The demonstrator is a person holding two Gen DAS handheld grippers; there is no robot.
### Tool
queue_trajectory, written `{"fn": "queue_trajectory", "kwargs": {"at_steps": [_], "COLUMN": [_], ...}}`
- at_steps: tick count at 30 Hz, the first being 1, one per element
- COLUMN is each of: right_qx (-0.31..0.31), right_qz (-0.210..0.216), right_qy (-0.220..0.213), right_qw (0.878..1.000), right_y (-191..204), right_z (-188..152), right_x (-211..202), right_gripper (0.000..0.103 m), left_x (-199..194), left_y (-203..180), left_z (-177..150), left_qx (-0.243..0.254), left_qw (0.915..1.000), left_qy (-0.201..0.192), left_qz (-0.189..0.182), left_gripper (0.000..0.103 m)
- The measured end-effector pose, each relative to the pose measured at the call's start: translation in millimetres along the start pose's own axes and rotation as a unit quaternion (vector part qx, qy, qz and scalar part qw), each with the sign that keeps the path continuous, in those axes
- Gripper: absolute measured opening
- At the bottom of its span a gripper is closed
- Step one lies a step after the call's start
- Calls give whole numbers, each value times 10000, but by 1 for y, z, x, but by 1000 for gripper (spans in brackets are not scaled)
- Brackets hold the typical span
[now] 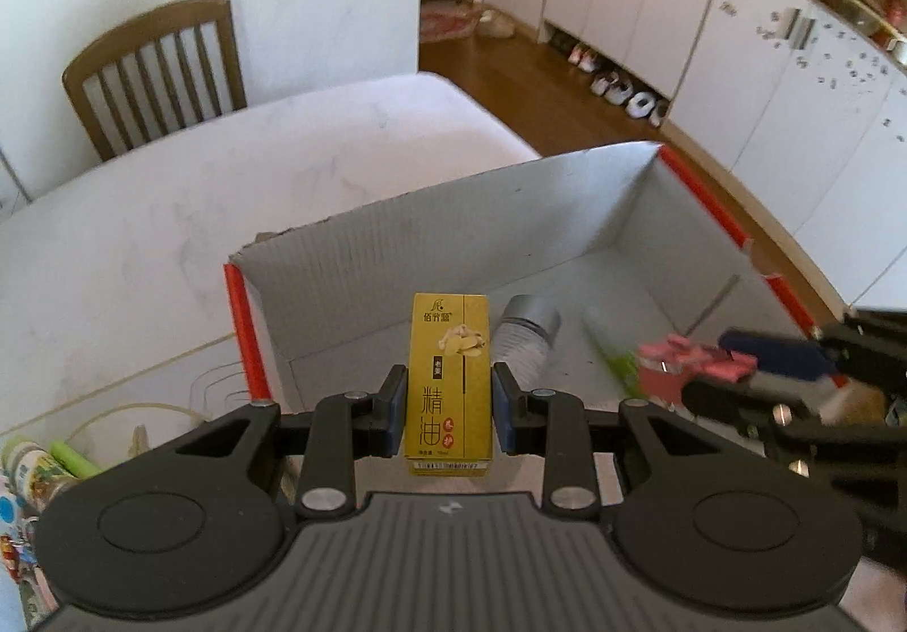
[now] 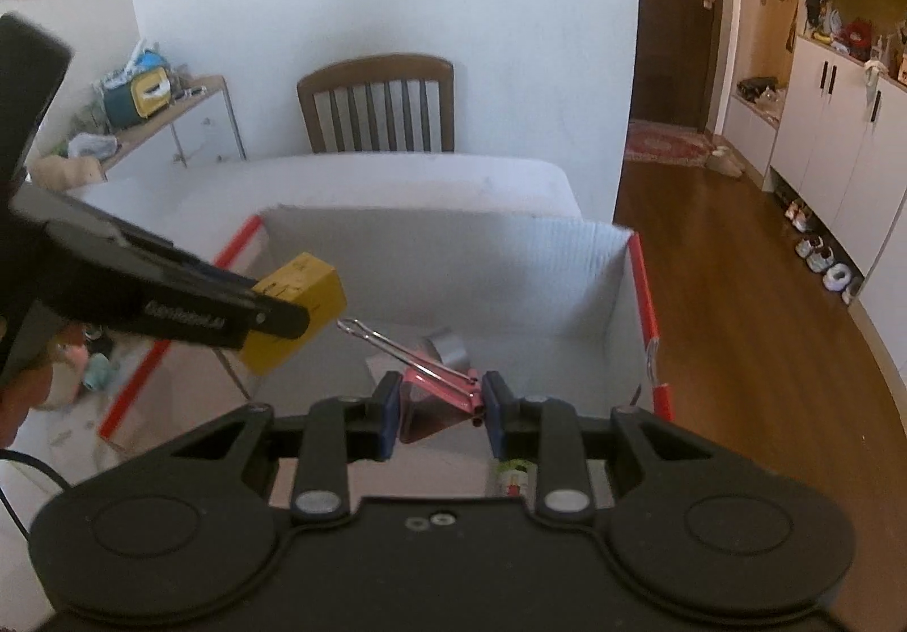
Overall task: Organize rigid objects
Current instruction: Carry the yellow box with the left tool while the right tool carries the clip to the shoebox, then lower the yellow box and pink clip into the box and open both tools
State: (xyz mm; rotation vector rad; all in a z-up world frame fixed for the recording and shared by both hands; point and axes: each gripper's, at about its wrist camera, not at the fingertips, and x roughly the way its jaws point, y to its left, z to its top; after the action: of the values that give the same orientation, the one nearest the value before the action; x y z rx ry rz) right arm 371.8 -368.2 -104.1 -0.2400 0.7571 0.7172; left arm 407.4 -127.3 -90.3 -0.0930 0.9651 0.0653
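- The small yellow cardboard carton (image 1: 449,382) is clamped on its long side faces by your left gripper (image 1: 449,399), above the white corrugated box with red-taped edges (image 1: 623,201).
- Judge it light and crushable; squeeze gently.
- Your right gripper (image 2: 436,408) grips the pink metal binder clip (image 2: 439,394): stiff, slippery.

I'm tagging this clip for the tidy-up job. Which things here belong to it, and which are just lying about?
Part of the job:
- yellow carton, in the left claw
- pink binder clip, in the right claw
- cardboard box
- grey-capped bottle lying in the box

Just about:
- wooden chair
- shoes under the cabinets
- white table
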Motion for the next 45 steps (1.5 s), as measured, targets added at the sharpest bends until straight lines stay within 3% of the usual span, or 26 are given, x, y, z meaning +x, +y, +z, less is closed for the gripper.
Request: {"fn": "queue_trajectory", "kwargs": {"at_steps": [6,24,38,45], "right_qx": [-137,-95,152,267], "right_qz": [34,60,262,299], "right_qy": [275,1171,1476,1418], "right_qw": [9995,9931,9886,9891], "right_y": [-2,-20,-26,-27], "right_z": [-4,-10,-9,-9], "right_x": [20,58,62,54], "right_gripper": [28,29,35,51], "left_x": [34,88,91,78], "left_y": [-4,-1,-5,-6], "left_z": [12,22,32,27], "left_qx": [60,-272,-332,-449], "left_qw": [9991,9906,9894,9907], "left_qy": [308,1287,1359,1222], "left_qz": [301,372,392,405], "left_gripper": [29,29,30,30]}}
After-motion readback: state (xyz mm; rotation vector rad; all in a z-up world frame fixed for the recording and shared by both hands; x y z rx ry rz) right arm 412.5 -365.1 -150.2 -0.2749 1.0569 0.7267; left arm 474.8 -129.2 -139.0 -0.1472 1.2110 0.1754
